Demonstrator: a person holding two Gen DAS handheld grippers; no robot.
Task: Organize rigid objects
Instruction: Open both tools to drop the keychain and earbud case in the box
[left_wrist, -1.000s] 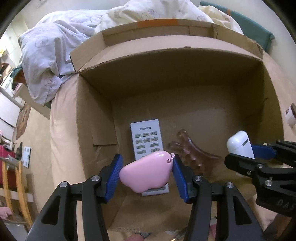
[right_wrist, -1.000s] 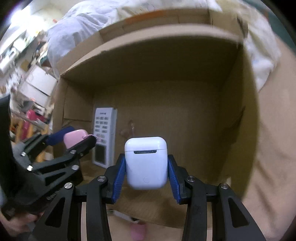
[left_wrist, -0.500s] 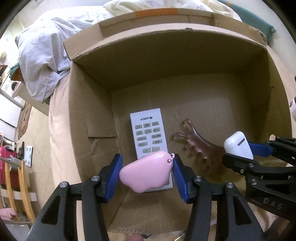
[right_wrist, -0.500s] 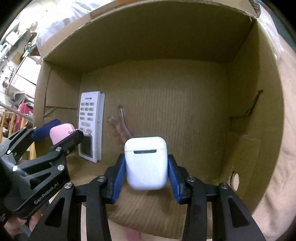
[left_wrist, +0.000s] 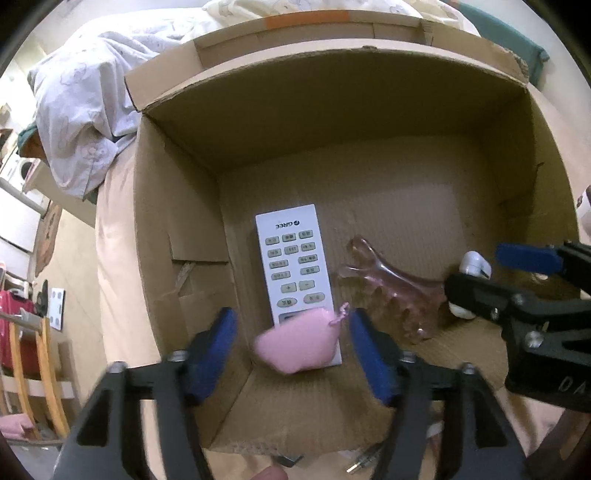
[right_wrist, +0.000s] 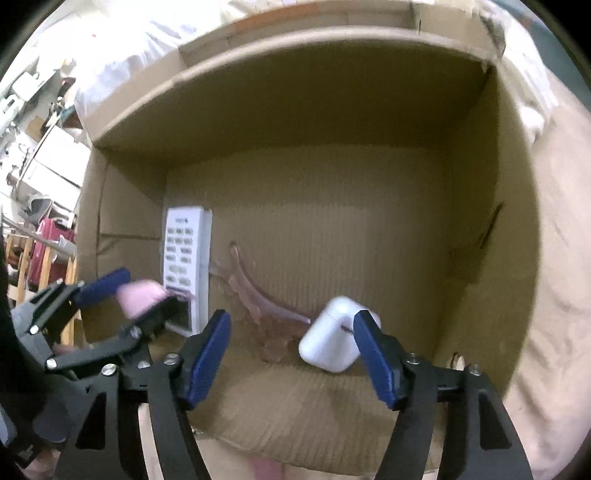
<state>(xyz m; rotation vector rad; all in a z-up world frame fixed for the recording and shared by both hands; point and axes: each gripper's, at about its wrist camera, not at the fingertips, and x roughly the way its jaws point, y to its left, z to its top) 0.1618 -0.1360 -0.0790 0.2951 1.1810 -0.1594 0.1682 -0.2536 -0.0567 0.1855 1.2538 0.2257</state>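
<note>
**Simultaneously releasing two items into the box**

Nearest the onlooker, the left gripper (left_wrist: 290, 341) points steeply down over the near left corner of the cardboard box (left_wrist: 177, 229). Its jaws are opening, and the pink pouch (left_wrist: 297, 345) sits between the blue pads (left_wrist: 212, 356) with a gap on both sides, blurred, apparently dropping free. Beside it, the right gripper (right_wrist: 291, 354) is likewise opening its jaws; the white earbud case (right_wrist: 334, 334) lies tilted between them, clear of the left pad and very close to the right one, where contact cannot be judged.

Procedure, as judged from this position:
1. Hold both hands steady until each item has settled on the box floor.
2. Spread the jaws fully before lifting, so no pad drags an item back up.
3. Withdraw straight upward, clear of the near box wall.

Caution: the pouch looks set to land on the lower end of the white remote (left_wrist: 295, 266); the case sits just beside the clear pink hair clip (left_wrist: 391, 288). Farther in, the box floor is bare, offering room for later items.
</note>
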